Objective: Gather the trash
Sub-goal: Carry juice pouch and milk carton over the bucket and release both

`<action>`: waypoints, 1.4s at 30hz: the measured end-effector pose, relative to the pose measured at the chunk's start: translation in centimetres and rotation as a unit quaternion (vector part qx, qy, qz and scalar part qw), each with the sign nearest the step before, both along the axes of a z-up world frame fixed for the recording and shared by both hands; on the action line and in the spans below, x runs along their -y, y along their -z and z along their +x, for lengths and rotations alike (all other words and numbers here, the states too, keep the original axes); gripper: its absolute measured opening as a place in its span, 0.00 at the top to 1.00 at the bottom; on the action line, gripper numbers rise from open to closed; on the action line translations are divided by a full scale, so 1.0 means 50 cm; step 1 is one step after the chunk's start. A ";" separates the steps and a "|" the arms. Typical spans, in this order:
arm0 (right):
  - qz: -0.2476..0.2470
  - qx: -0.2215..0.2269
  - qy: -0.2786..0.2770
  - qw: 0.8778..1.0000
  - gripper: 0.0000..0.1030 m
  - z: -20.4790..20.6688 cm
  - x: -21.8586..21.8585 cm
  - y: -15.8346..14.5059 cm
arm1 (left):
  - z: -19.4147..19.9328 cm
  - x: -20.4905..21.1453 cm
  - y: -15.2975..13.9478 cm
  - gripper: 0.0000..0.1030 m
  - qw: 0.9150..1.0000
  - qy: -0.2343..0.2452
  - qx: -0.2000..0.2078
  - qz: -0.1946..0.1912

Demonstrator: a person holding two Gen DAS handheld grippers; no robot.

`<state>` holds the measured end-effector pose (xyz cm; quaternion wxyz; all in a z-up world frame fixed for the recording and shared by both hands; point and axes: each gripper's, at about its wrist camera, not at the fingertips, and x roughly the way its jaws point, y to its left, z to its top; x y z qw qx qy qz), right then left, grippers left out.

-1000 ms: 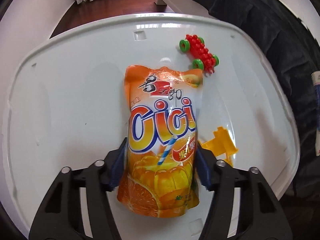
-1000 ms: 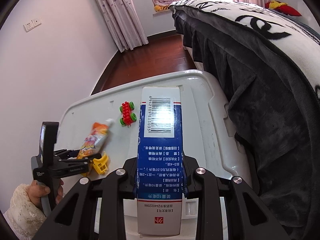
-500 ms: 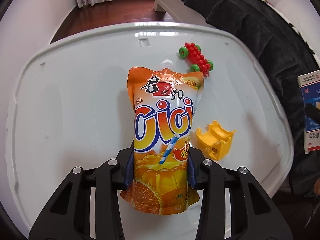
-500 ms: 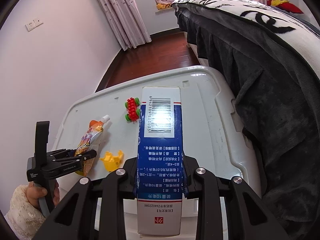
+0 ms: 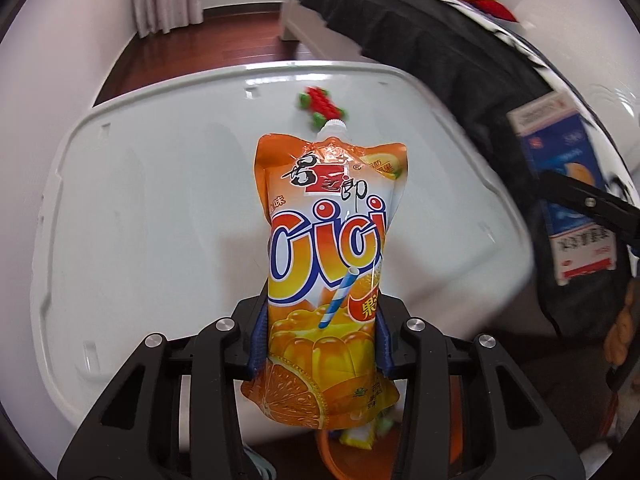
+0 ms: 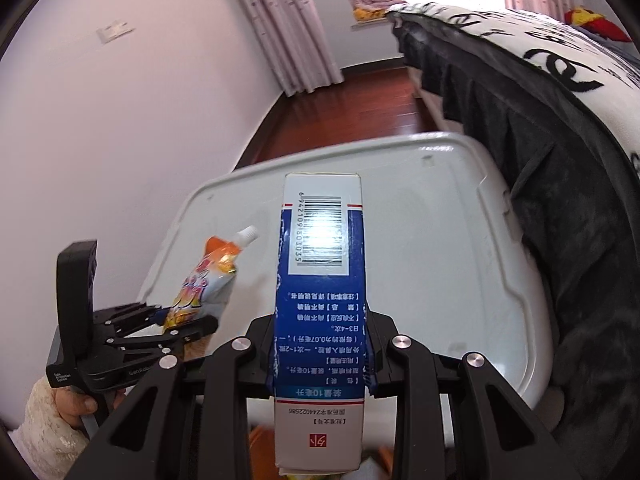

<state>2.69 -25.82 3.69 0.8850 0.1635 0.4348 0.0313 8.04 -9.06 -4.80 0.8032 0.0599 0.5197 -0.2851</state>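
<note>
My left gripper [image 5: 322,332] is shut on an orange "Cici" drink pouch [image 5: 330,248] and holds it up in the air, off the white plastic lid [image 5: 160,208]. The pouch also shows in the right wrist view [image 6: 208,276], tilted, in the left gripper [image 6: 180,320]. My right gripper [image 6: 320,344] is shut on a blue and white carton box [image 6: 320,288], held above the lid's near edge. The box also shows at the right of the left wrist view [image 5: 564,200].
A red and green toy [image 5: 320,106] lies on the far part of the lid. An orange bin [image 5: 352,452] with some litter shows below the pouch. A bed with a dark blanket [image 6: 540,152] runs along the right side. A wall [image 6: 120,120] stands at the left.
My left gripper has lifted the pouch off the lid and pulled back toward the near edge. The yellow toy has dropped out of view. The right gripper keeps its hold on the box.
</note>
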 end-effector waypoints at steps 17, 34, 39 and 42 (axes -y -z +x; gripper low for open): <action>0.000 -0.215 -0.053 0.975 0.70 -0.231 -0.113 0.313 | -0.327 0.063 0.262 0.58 0.973 0.140 -0.149 0.110; 0.035 -0.130 -0.051 0.990 0.26 -0.251 -0.093 0.256 | -0.315 0.043 0.217 0.31 0.981 0.111 -0.110 0.119; 0.049 -0.106 -0.028 0.993 0.24 -0.266 -0.074 0.234 | -0.321 0.030 0.154 0.29 0.989 0.101 -0.081 0.075; 0.052 -0.096 -0.020 0.994 0.24 -0.268 -0.069 0.227 | -0.317 0.009 0.110 0.29 0.993 0.089 -0.062 0.048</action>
